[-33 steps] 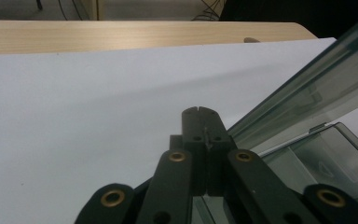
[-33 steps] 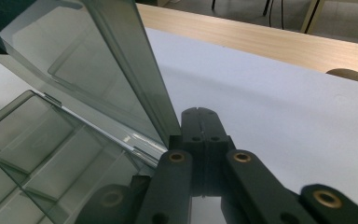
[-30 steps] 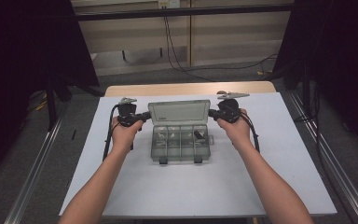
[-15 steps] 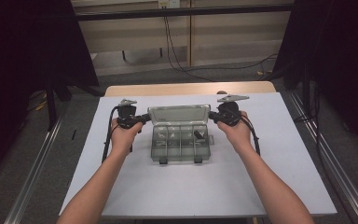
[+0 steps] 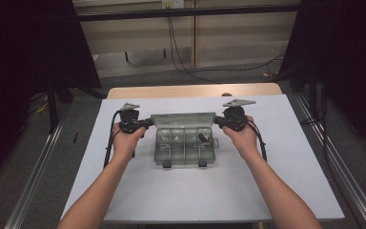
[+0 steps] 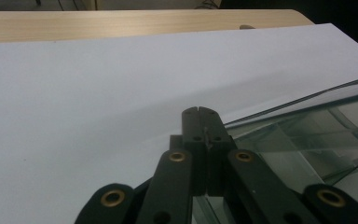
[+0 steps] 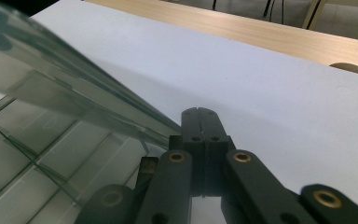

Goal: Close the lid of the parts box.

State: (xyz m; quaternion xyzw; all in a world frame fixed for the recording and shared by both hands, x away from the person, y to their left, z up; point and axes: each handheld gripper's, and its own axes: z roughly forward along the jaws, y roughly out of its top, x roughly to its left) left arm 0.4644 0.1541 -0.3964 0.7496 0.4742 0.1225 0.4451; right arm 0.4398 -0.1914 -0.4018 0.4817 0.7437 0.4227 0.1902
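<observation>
Compartment box (image 5: 185, 143) — clear, hard plastic, rectangular, with thin inner walls that split it into small cells; it sits near the middle of the white sheet (image 5: 190, 191), a smooth matt cover over the pale wooden table (image 5: 190, 90). Its lid (image 5: 183, 119) is a glossy, see-through panel, raised at the far edge and tilted. Two small dark latches show on the near wall. A small dark piece (image 5: 202, 137) lies in a right-hand cell; what it is cannot be told.

Left gripper (image 5: 148, 122) — black, matt, riveted links with brass-coloured eyelets; jaws pressed together, nothing between them, tips at the lid's left end.

Right gripper (image 5: 217, 121) — same build, jaws likewise together and empty, tips at the lid's right end.
</observation>
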